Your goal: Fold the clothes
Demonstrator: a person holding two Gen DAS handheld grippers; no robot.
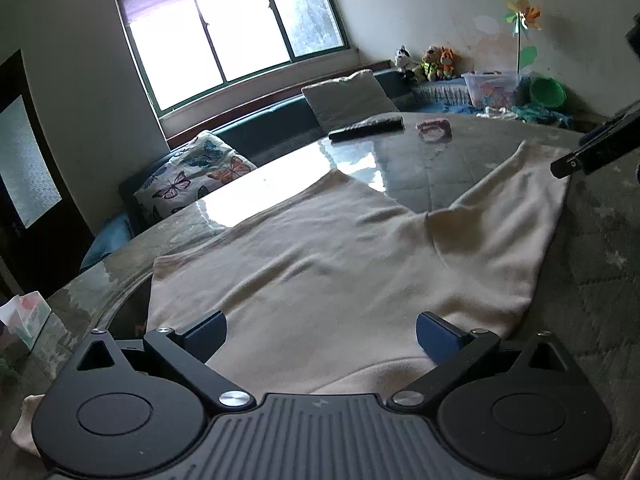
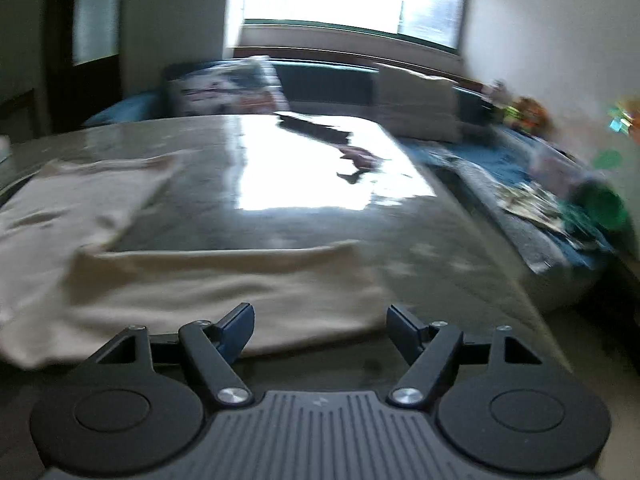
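Cream fabric: one pale garment [image 1: 328,248] lies spread on the table, its two legs or sleeves fanning away from the left camera; which they are cannot be told. It is also visible, blurred, in the right wrist view [image 2: 192,280].
Table: one large glossy stone-patterned table [image 1: 420,168] holds the garment, which covers its near half.
Left gripper: one gripper [image 1: 321,334], its two fingers spread wide with nothing between them, poised just above the garment's near edge.
Right gripper: one gripper [image 2: 320,332], its two fingers likewise parted and holding nothing, near the garment's corner; this view is smeared with motion blur. Its dark tip also shows at the right edge of the left view [image 1: 592,152], over the far end of one leg or sleeve.
Other items on table: two, well apart from the garment at the far side; one dark rolled cloth [image 1: 366,127] and one small pink bundle [image 1: 434,128].
Cushions: two on the bench behind the table; one butterfly-print cushion [image 1: 196,176] and one plain grey cushion [image 1: 348,96].
Soft toys: three [image 1: 428,62], seated in a row by the wall.
Window: one wide window [image 1: 236,28], brightly lit.
Tissue box: one [image 1: 26,314], at the left edge.
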